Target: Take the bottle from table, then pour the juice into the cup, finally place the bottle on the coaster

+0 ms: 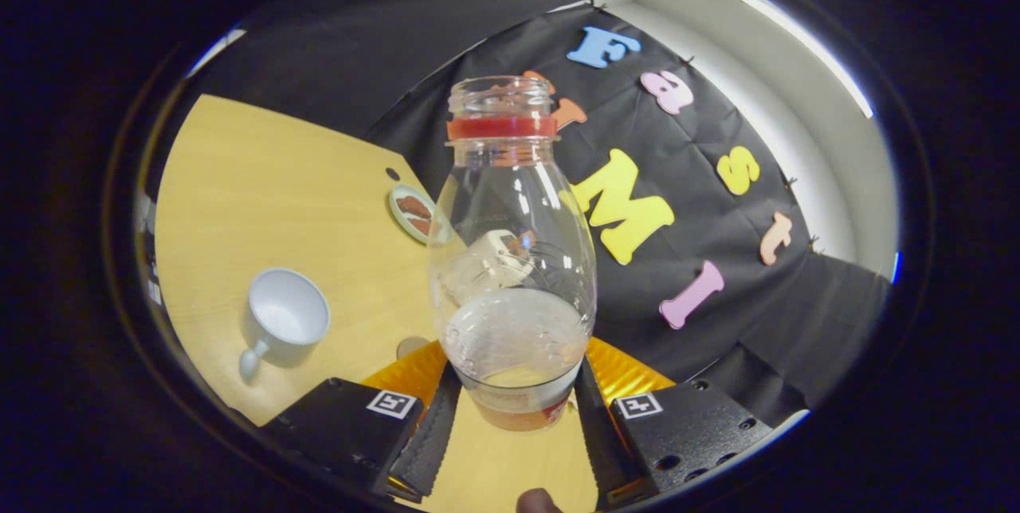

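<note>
Centrally in the frame stands a clear plastic bottle (511, 258), uncapped, with a red ring around its neck and a small amount of orange juice pooled at its base. The gripper (514, 425) has closed in on it: its two black fingers (430, 437) rise from the lower part of the frame on either side of the bottle's lower body, and both ribbed inner pads press against the plastic, so the jaws are narrowed to the bottle's width and hold it. The bottle appears upright relative to the fingers, its open mouth pointing toward the upper centre of the frame, in front of the black cloth wall. The wooden table (263, 178) spreads across the left half of the frame, tilted in the view. On it, in the lower left of the frame, sits a white cup (283, 318) with its handle turned toward the bottom, its inside looking empty. Further up, just left of the bottle's shoulder, lies a small round coaster (413, 213) with a pale rim and a brown pattern, partly hidden behind the bottle. Cup and coaster are well apart from each other. Whether the bottle's base touches the table cannot be told.
</note>
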